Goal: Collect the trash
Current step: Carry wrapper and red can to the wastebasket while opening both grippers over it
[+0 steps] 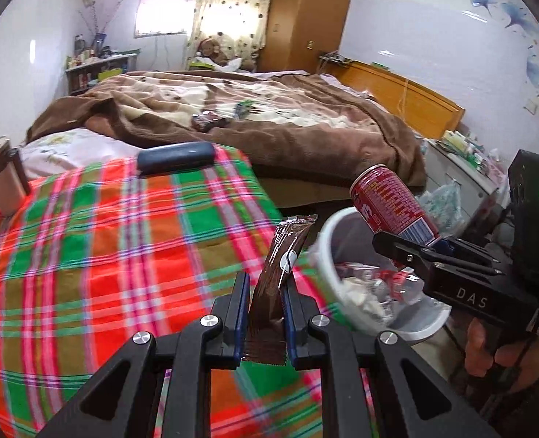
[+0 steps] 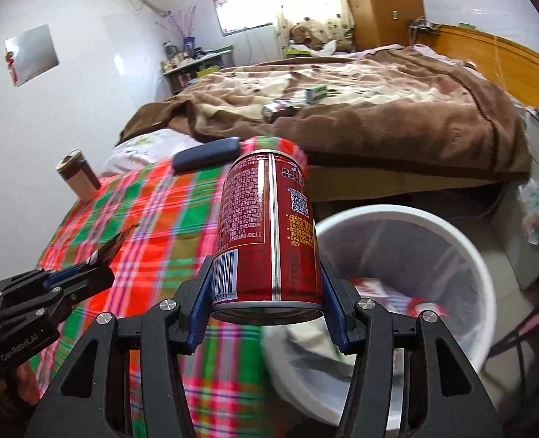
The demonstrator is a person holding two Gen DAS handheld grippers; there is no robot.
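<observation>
Jaws, L wrist view: left gripper (image 1: pixel 265 314) clamped narrow on brown wrapper (image 1: pixel 282 259), held by its lower end; upper part sticks up free between the fingers.
Wrapper position: over the edge of the plaid cloth (image 1: pixel 105 241), just beside the white bin (image 1: pixel 327 255), not yet above its opening.
Other hand, same view: right gripper (image 1: pixel 411 252) comes in from the R side w/ red can (image 1: pixel 389 204) tilted, can body over the bin rim.
Bin contents: already some crumpled wrappers & paper inside.
Risk, L side: wrapper is thin & light; if let go this far short of the rim it probably lands on the cloth or floor, not in the bin. Needs to go further R first.
Jaws, R wrist view: right gripper (image 2: pixel 269 314) set wide but gripping the red can (image 2: pixel 269 233) near its base, blue pads on both sides.
Can position: top end pointing away, base toward cam; partly over cloth, partly over white bin (image 2: pixel 462 233), which sits lower R.
Left gripper, same view: left gripper (image 2: pixel 87 270) at lower L w/ wrapper tip showing, well apart from the can.
Risk, R side: grip is low on a round smooth can, so it may pivot or slip. Released now, it could clip the near rim & bounce out, or tip the bin.
Risk, both: 2 grippers heading for one opening; may bump if they crowd in together.
Leftover: more bits on the brown blanket (image 2: pixel 378 109) behind, too small to ID.
</observation>
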